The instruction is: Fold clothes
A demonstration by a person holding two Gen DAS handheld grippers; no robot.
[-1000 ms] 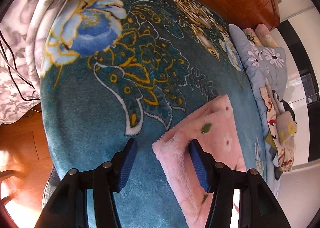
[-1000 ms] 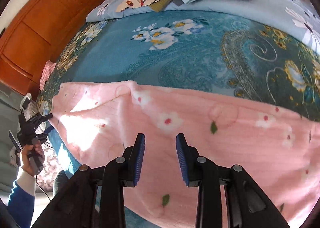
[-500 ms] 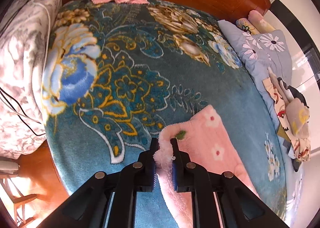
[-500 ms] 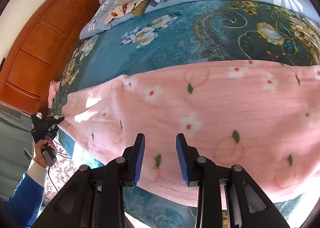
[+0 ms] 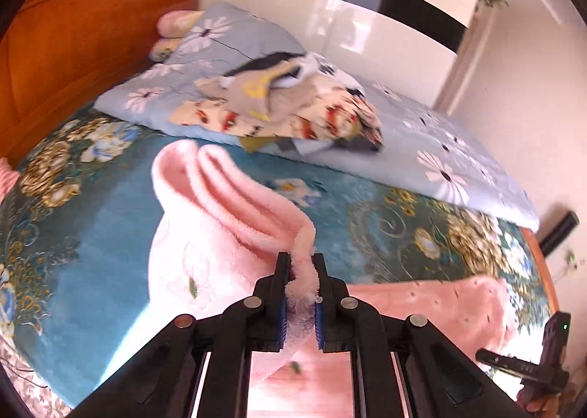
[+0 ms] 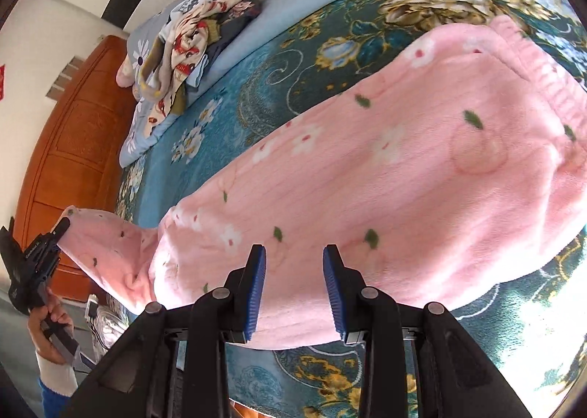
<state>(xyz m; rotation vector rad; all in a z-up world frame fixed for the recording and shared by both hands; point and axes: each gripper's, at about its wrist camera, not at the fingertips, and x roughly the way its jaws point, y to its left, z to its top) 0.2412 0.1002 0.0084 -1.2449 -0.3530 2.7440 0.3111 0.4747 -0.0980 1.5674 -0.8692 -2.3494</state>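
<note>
Pink fleece trousers with a flower print lie stretched across the teal floral blanket. My left gripper is shut on the leg end of the trousers and holds it raised off the bed, the fabric hanging in folds. From the right wrist view, the left gripper is at the far left with that lifted end. My right gripper hovers over the trousers' near edge, its jaws apart with nothing between them. The elastic waistband lies at the right.
A heap of mixed clothes sits on a light blue daisy quilt along the far side of the bed. A wooden headboard stands to the left. The person's hand holds the left gripper.
My left gripper closed on the trouser leg end, lifted it off the blanket and swung round with it. My right gripper slid along the trousers and rolled, jaws unchanged.
</note>
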